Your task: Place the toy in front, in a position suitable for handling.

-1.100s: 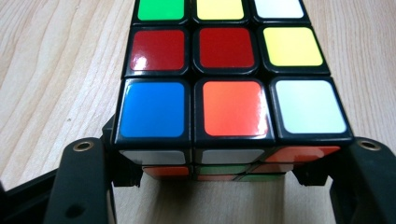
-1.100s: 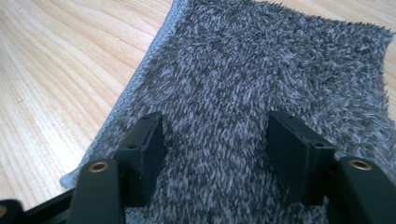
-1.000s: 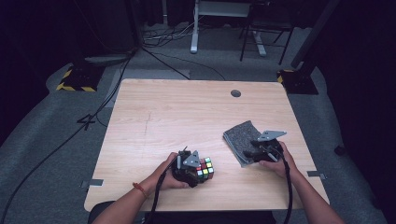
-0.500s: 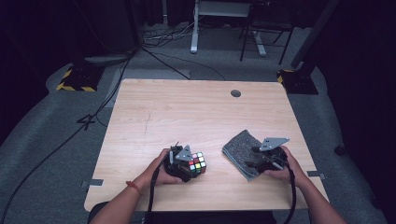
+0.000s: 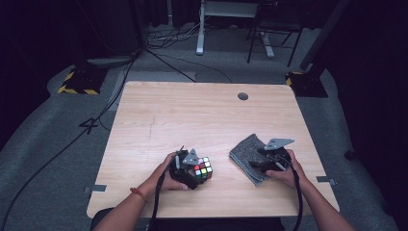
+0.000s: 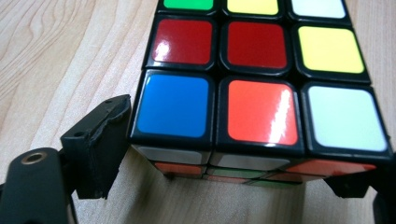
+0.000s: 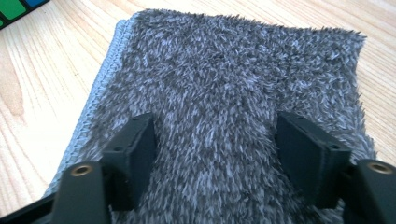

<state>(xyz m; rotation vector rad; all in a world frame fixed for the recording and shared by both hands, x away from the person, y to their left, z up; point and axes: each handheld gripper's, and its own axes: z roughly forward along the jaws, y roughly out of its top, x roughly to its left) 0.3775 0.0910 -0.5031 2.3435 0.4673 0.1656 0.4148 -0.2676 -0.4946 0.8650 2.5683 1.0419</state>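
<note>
Wooden table (image 5: 192,115): left claw (image 6: 233,186), just opening, straddles the cube (image 6: 257,93); right claw (image 7: 215,158) gapes over the cloth (image 7: 224,84).

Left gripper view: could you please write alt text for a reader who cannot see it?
A scrambled, black-framed puzzle cube with red, blue, orange, yellow and white stickers sits on a light wooden table. It lies between the left gripper's black jaws, which have just been opening; a narrow gap shows beside the left one.
</note>
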